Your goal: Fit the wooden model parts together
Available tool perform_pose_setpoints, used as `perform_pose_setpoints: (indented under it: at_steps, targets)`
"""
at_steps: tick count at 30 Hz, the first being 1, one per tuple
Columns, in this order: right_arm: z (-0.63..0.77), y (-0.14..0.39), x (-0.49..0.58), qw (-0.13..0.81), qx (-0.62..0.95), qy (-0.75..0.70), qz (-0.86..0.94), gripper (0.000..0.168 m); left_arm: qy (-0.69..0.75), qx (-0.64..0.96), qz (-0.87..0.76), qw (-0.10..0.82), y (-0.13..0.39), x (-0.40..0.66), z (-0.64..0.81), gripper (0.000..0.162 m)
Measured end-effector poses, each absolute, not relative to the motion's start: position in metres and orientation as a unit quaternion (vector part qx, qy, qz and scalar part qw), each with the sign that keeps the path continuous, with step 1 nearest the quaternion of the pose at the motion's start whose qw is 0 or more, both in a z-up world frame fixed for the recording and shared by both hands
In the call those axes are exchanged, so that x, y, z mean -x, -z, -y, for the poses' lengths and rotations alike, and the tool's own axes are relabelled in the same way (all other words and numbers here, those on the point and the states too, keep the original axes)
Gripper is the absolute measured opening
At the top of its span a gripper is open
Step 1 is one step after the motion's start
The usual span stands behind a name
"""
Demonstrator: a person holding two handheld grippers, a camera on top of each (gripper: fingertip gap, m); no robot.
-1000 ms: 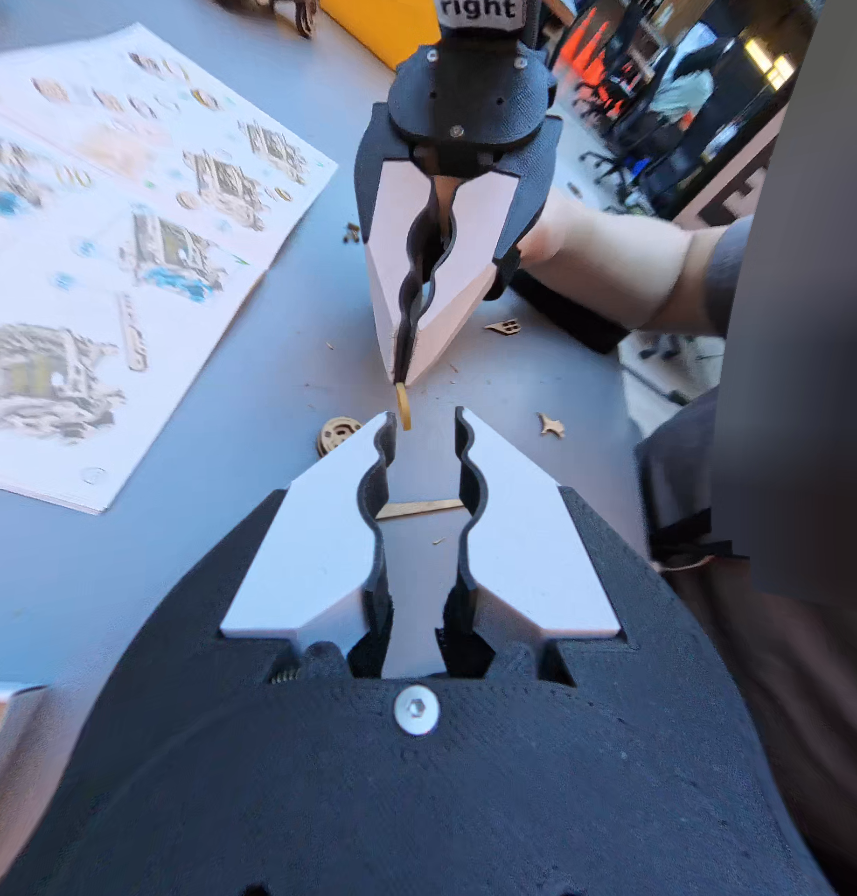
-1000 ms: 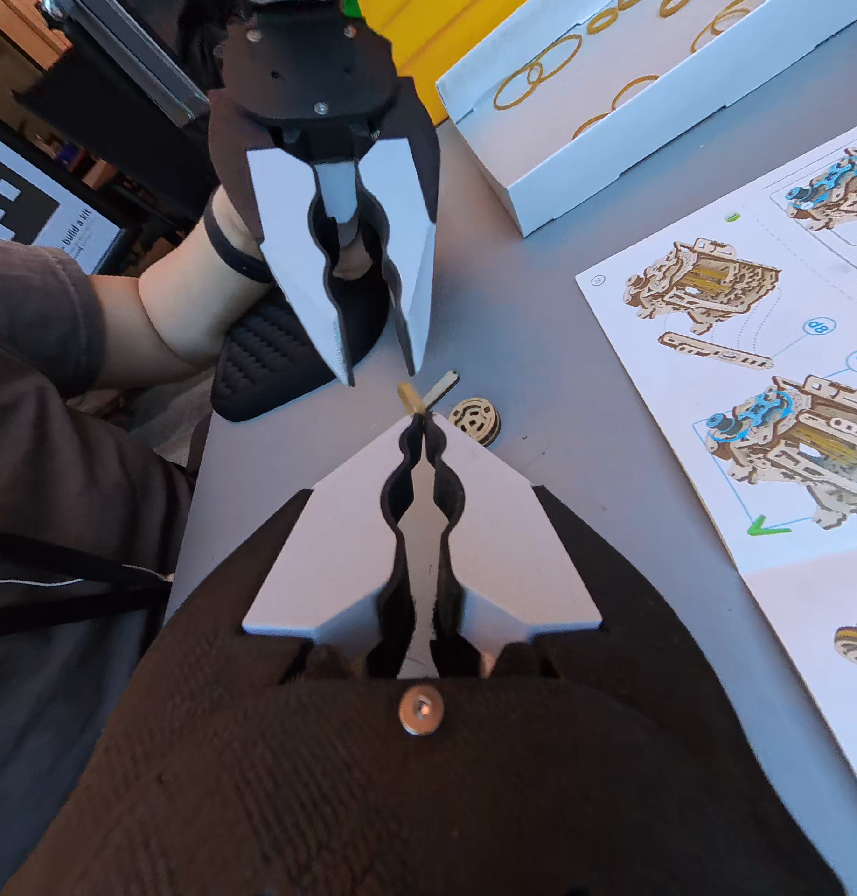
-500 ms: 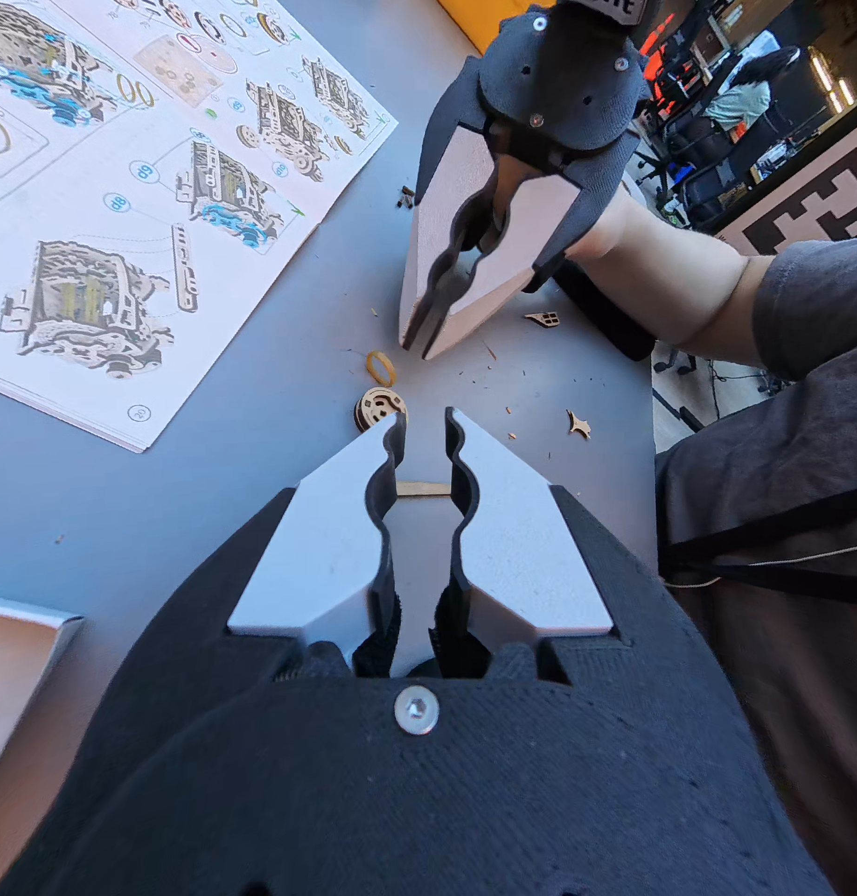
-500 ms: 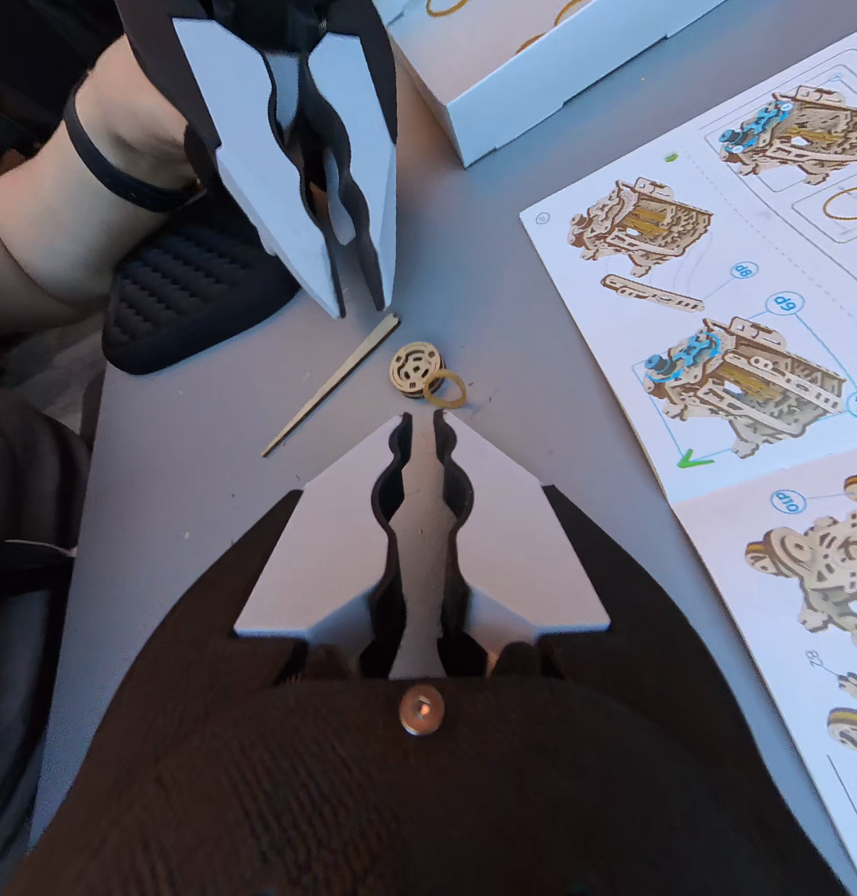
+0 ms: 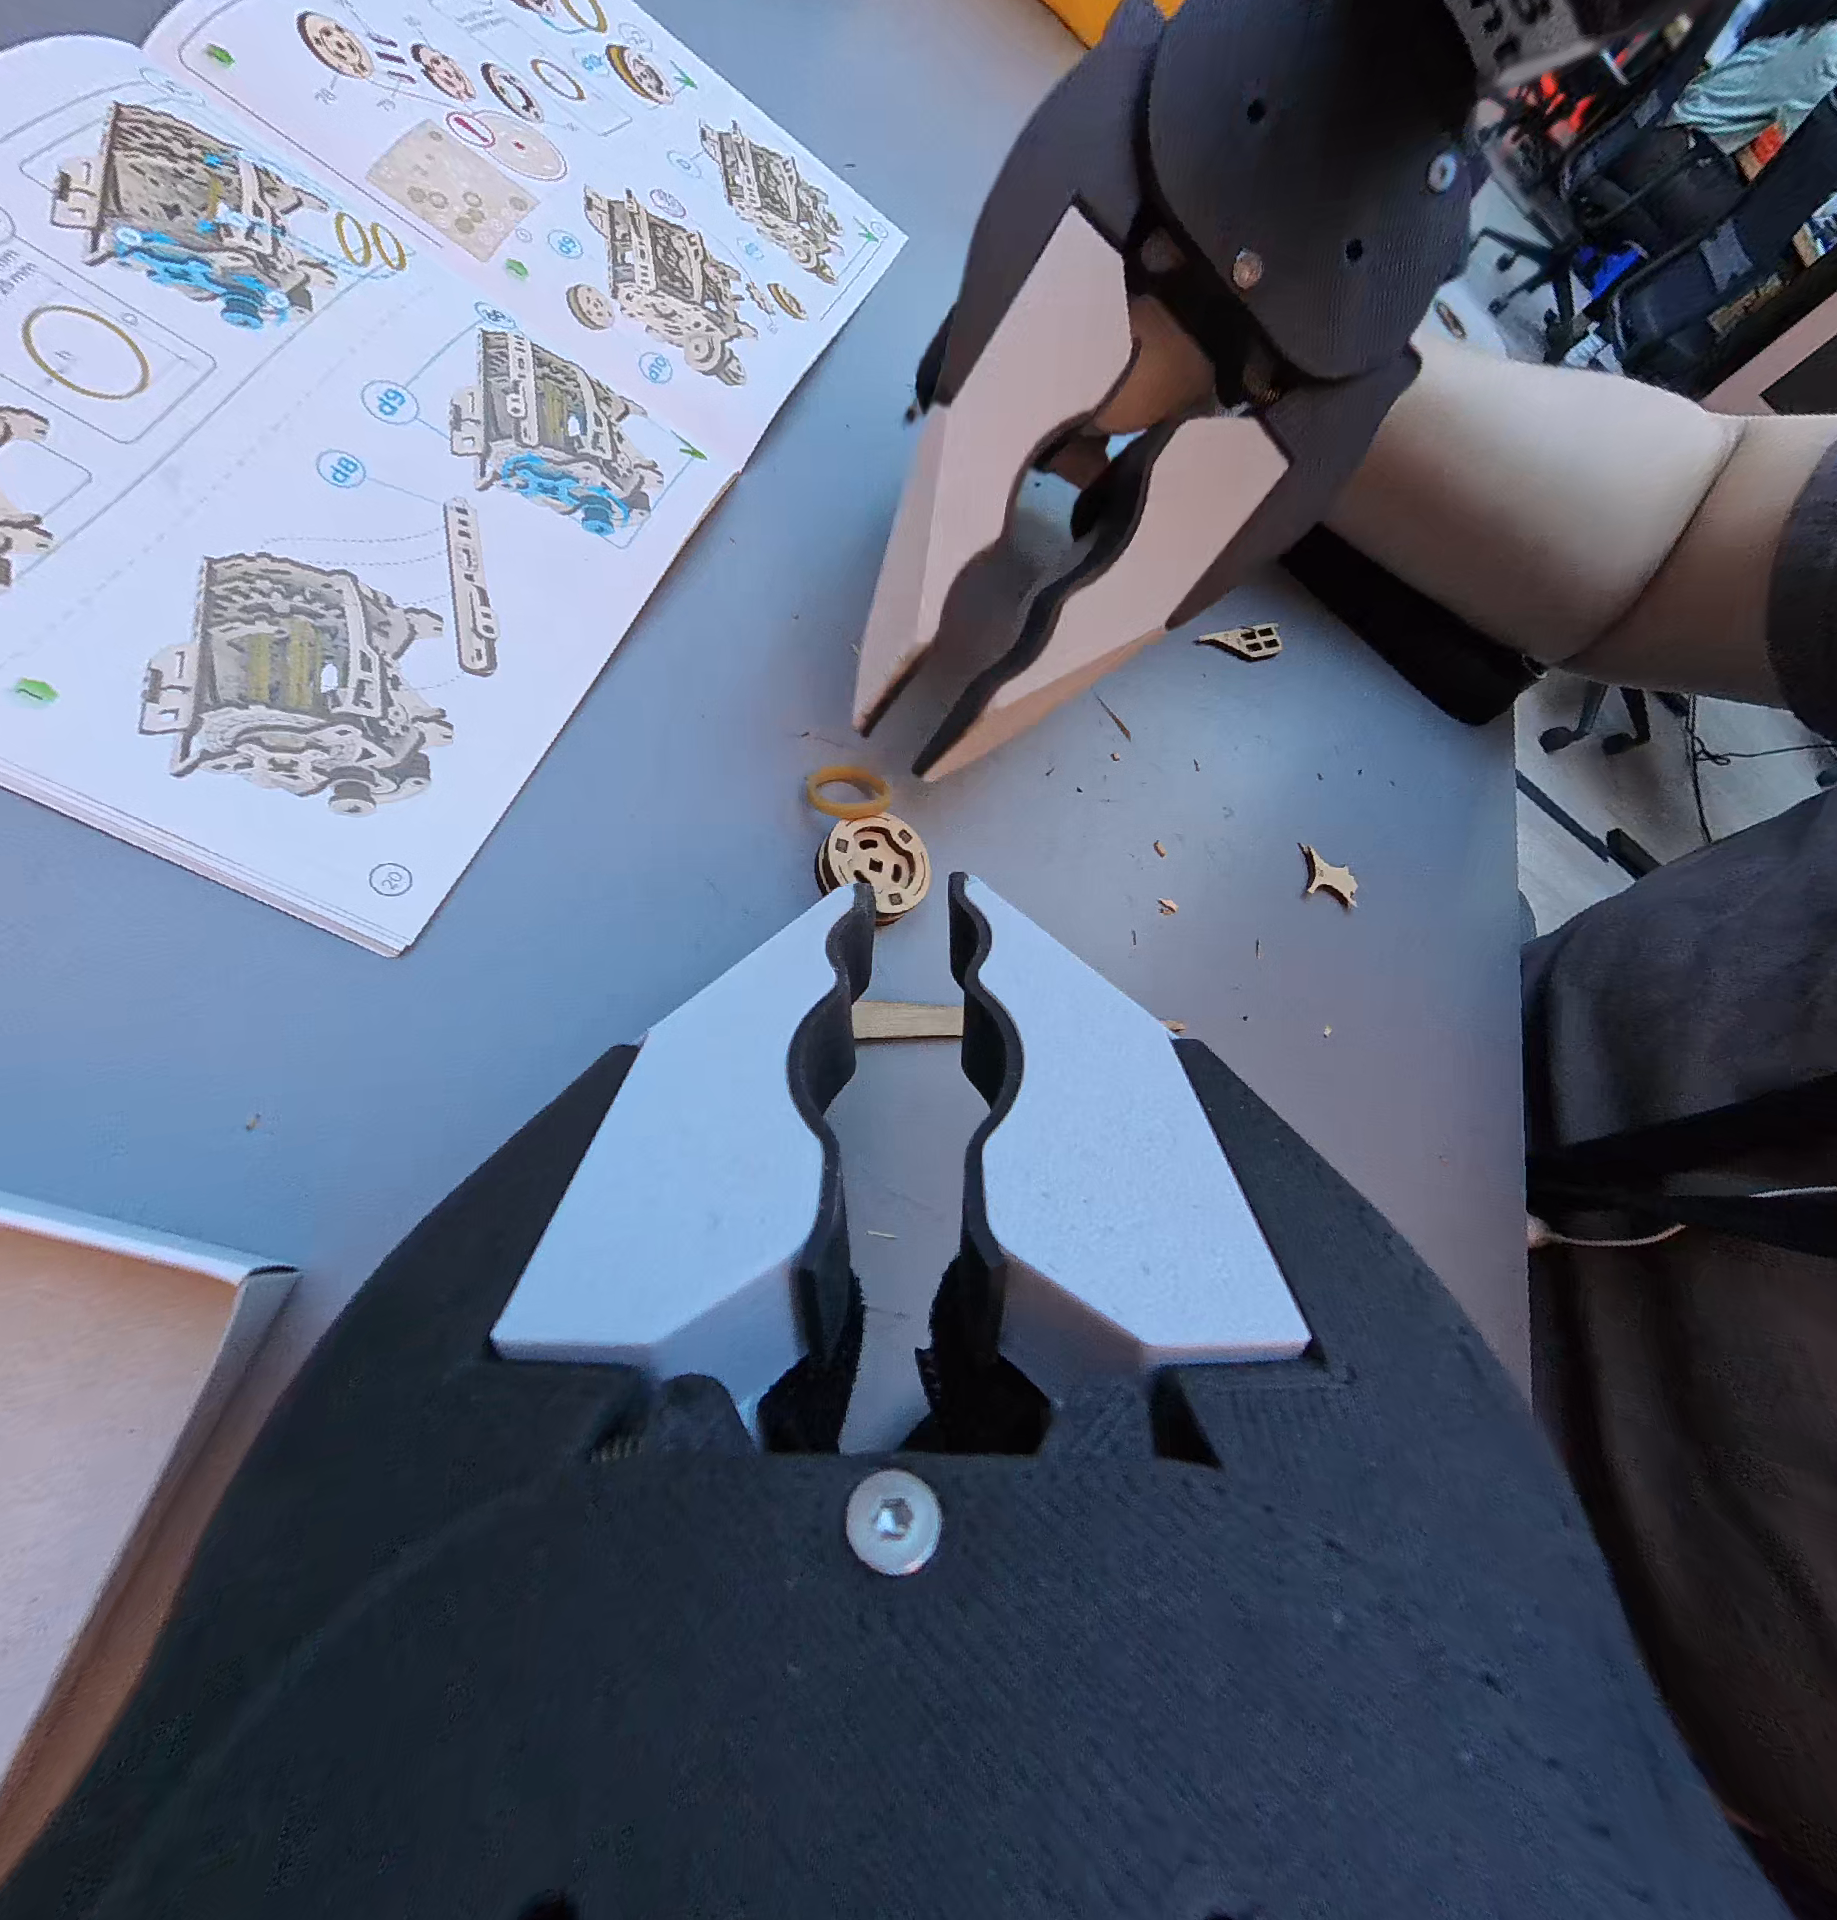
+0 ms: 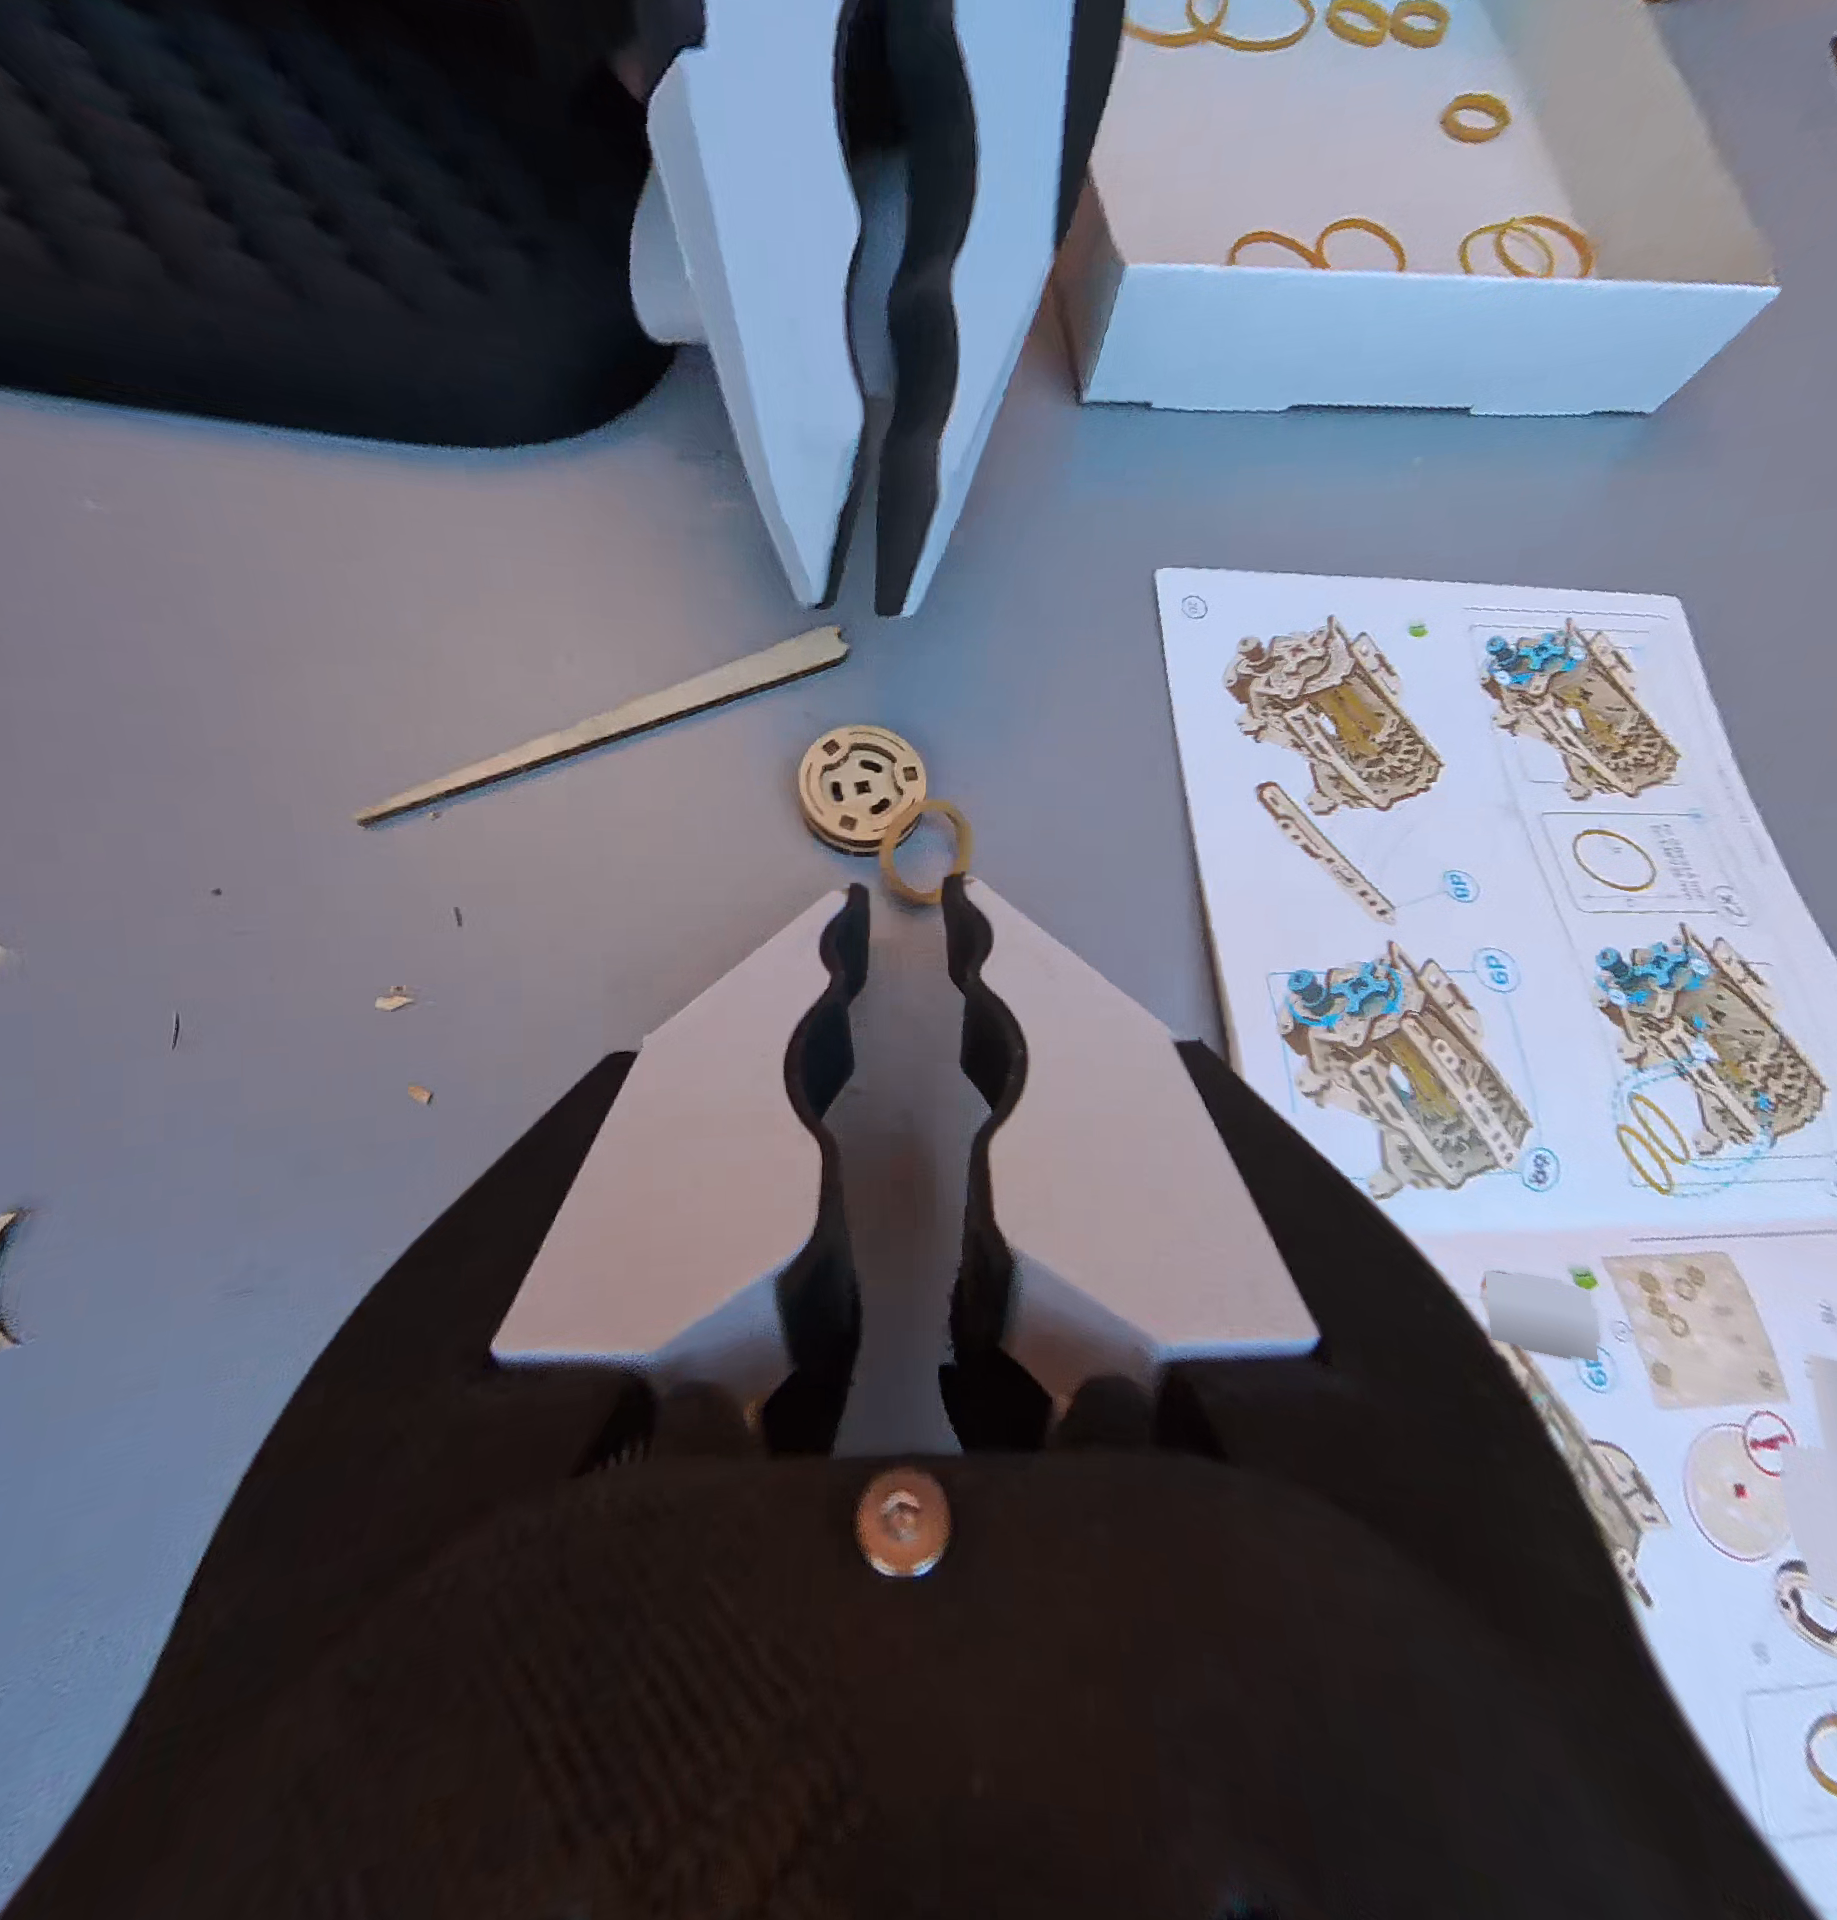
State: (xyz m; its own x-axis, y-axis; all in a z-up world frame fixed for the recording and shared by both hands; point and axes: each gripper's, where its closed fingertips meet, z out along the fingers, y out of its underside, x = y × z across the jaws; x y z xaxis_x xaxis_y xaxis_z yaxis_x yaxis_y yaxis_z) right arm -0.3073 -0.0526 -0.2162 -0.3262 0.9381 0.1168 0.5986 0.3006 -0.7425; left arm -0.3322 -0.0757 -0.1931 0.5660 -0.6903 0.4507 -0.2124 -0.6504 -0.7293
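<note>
Partly hidden under the left gripper [image 5: 912, 896], a thin wooden strip [image 6: 602, 724] lies on the grey bench [image 5: 218, 1039]. White box [image 6: 1413, 322], far right, cut off by the frame edge, holds loose rubber bands [image 6: 1527, 247]. Round slotted wooden disc [image 6: 862, 787] lies flat between both grippers, a small rubber band [image 6: 925, 851] touching it. Left gripper: narrowly parted, empty. Right gripper [image 6: 906, 896]: narrowly parted, empty, tips at the band.

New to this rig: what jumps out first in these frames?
Two open grippers face each other across a grey table, left gripper and right gripper, both empty. Between their fingers lie a small round wooden disc and a rubber band leaning against it. An open instruction booklet lies alongside.
</note>
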Motion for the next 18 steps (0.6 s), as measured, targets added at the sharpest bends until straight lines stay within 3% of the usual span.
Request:
perform_pose_setpoints:
  at_steps: [4,18]
  targets:
    - [0.051,0.225,0.311,0.299,0.5,-0.254,0.772,0.0,0.379,0.825,-0.274,0.318,0.194,0.332,0.075,0.012]
    - [0.043,0.226,0.323,0.281,0.492,-0.269,0.779,0.009,0.304,0.809,-0.352,0.359,0.198,0.336,0.072,0.011]
